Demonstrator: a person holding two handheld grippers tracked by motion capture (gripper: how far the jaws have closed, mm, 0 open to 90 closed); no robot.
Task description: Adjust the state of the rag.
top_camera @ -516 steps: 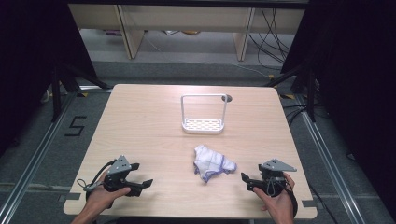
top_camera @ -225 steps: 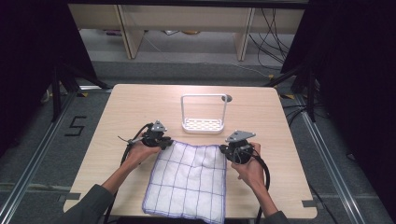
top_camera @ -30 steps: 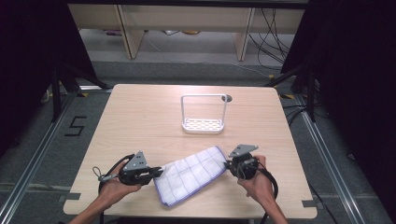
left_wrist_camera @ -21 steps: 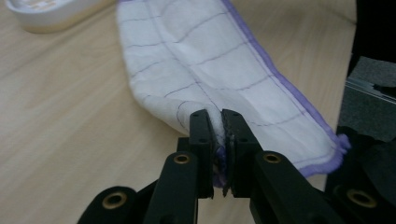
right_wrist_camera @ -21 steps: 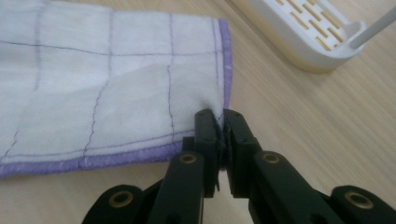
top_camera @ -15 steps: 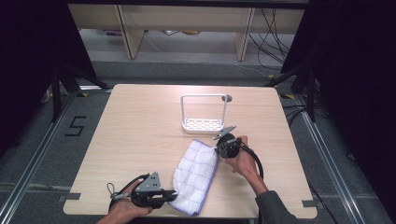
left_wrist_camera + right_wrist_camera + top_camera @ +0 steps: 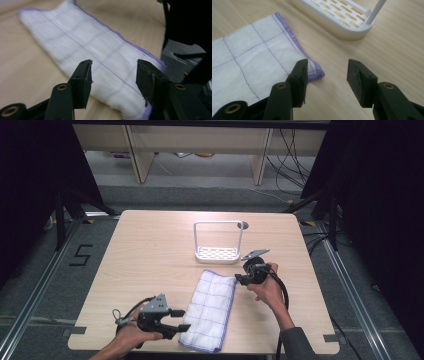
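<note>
The left gripper (image 7: 181, 320) sits at the near edge of the surface (image 7: 150, 250), its jaws standing well apart with nothing pinched; they have just been opening, and in the left gripper view the cloth (image 7: 100, 65) lies flat under and beyond them rather than between the pads. The right gripper (image 7: 239, 279) is the same at the far end: jaws parted, just opened, with the cloth's purple-hemmed corner (image 7: 315, 71) resting loose on the wood just beside its left jaw. The cloth (image 7: 210, 307) now lies as a long folded strip running from the near edge up toward the white rack (image 7: 219, 251), which stands close behind its far end but apart from it. To finish this fold cleanly I would lift both grippers straight off without dragging the hem, check that the long edges line up, then take the two short-end corners squarely for the next fold, keeping the far end off the rack. Compared with a second ago, both grippers had the cloth gripped and held across between them; since then it has been swung lengthways, laid down and let go.
</note>
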